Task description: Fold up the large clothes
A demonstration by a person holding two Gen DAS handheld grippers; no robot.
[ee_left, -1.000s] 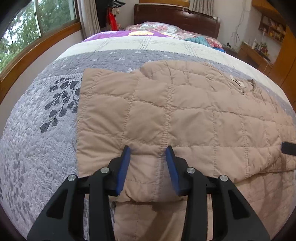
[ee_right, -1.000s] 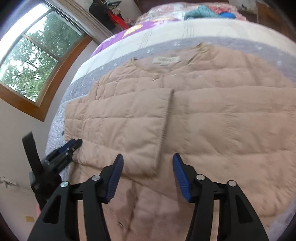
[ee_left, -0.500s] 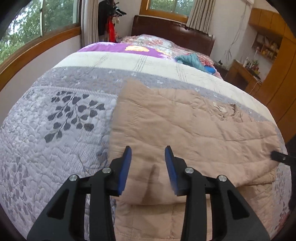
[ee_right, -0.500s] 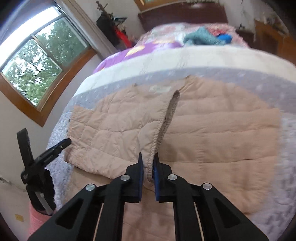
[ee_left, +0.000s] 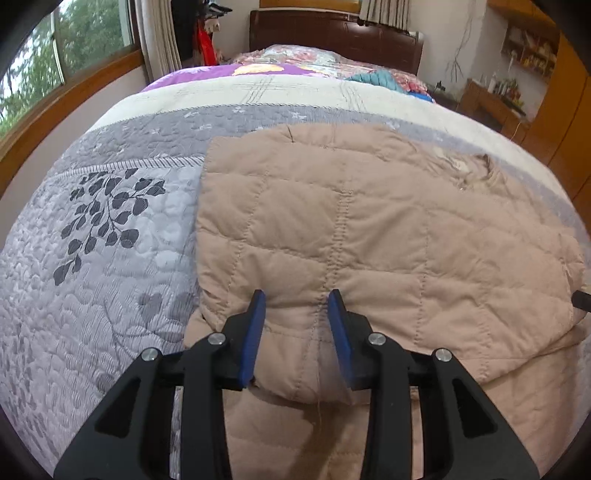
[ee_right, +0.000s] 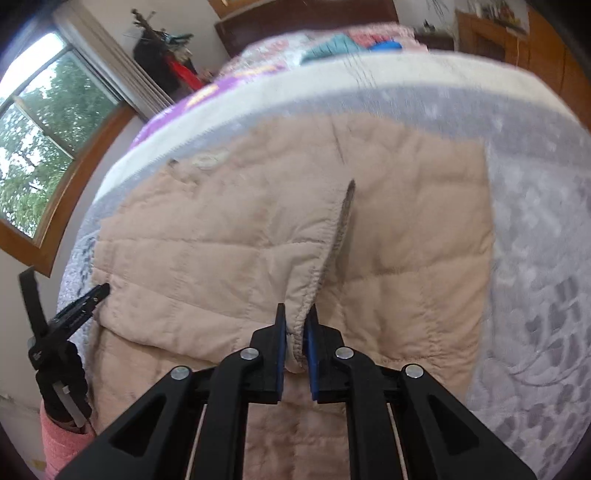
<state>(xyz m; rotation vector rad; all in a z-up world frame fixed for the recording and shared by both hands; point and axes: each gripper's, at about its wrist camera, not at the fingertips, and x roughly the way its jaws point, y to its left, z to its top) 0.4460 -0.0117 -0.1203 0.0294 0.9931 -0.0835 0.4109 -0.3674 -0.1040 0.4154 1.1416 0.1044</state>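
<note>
- Surface: bed w/ quilted grey bedspread point(ee_left: 110, 266), dark leaf print on it; further up a cream band, then a purple sheet point(ee_left: 207, 70) and floral bedding near the headboard point(ee_left: 332, 35), dark wood.
- Task item: tan quilted jacket point(ee_left: 369, 229) lies spread across the grey bedspread, one panel folded over the body; collar w/ label toward the headboard side. In the right wrist view the jacket point(ee_right: 207, 258) fills the centre of the bed.
- Left gripper point(ee_left: 295, 321): jaws apart, straddling the near folded edge of the jacket; fabric bulges between the blue pads point(ee_left: 253, 332), not pinched.
- Right gripper point(ee_right: 295, 332): clenched on the jacket's elasticated hem/cuff edge, fabric squeezed between the blue pads and lifted into a ridge running away from the jaws.
- Left gripper also seen at left edge of right wrist view point(ee_right: 94, 295), tip touching the jacket's edge; jaw gap can't be read from that angle.
- Room: window point(ee_right: 40, 140) w/ wood frame on the left, trees outside, curtain point(ee_left: 159, 40) beside it; dark and red clothes hanging in the corner; wooden cabinet/shelves point(ee_left: 532, 48) on the right w/ small items, too small to ID.
- Teal and blue clothes point(ee_left: 376, 79) piled near the headboard.
</note>
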